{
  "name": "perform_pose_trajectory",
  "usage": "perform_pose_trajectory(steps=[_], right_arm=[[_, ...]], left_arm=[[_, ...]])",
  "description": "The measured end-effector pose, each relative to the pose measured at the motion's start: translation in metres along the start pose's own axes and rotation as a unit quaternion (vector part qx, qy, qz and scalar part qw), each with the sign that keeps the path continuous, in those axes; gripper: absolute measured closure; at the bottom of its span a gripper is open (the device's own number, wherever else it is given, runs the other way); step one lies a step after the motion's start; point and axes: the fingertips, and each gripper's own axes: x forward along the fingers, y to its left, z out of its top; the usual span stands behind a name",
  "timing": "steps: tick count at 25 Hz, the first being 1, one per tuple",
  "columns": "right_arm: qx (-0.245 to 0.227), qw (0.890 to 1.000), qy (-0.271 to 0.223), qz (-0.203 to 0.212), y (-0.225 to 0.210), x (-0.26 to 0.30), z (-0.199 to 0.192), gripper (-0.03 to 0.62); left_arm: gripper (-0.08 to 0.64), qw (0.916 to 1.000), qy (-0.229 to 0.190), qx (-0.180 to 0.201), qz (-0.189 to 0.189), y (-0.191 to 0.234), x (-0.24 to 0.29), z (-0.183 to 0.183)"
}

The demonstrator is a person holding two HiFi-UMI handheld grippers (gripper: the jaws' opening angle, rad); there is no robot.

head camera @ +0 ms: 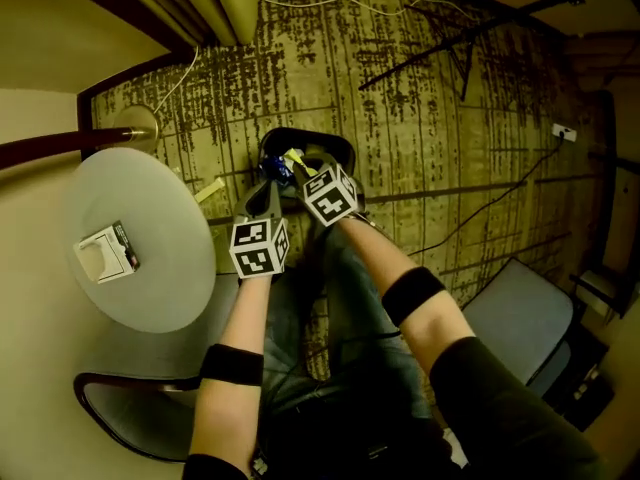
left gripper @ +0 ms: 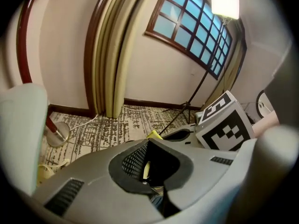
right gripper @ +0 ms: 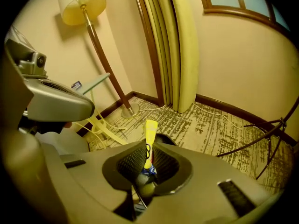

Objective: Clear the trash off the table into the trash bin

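Poised over the black trash bin (head camera: 342,148) on the patterned carpet, at 12 o'clock of the head view's centre. Gripping a yellow wrapper (right gripper: 150,136) in the right gripper (right gripper: 148,166), with the jaws clenched on its lower end, the strip standing upright out of them and a scrap of blue at its foot. Just beside it at 8 o'clock, holding the left gripper (left gripper: 149,167) clamped fully together. Cannot tell whether the pale sliver in its gap is pinched or merely lies beyond. Judged as the drop into the bin. To do it well, bring the right jaws squarely over the bin's mouth rather than its rim and point them well down. Then release wide and wait for the light wrapper to fall clear. Expect thin film to cling to a pad, and give a small shake if so. Hold the left gripper off to the side so as not to knock the bin or catch the wrapper. Seemingly left to fetch afterwards: a small white carton (head camera: 108,253) on the round table (head camera: 160,288) at 8 o'clock of the bin, and a pale strip (head camera: 210,190) on the carpet between table and bin.
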Motion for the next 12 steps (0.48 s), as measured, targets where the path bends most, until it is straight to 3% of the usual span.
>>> perform_pose_trajectory(steps=[12], right_arm=[[-0.005,1.0,0.03,-0.002,-0.035,0.141,-0.069,0.526]], left_arm=[[0.56,0.9997,0.014,-0.013,0.014,0.057,0.105,-0.074]])
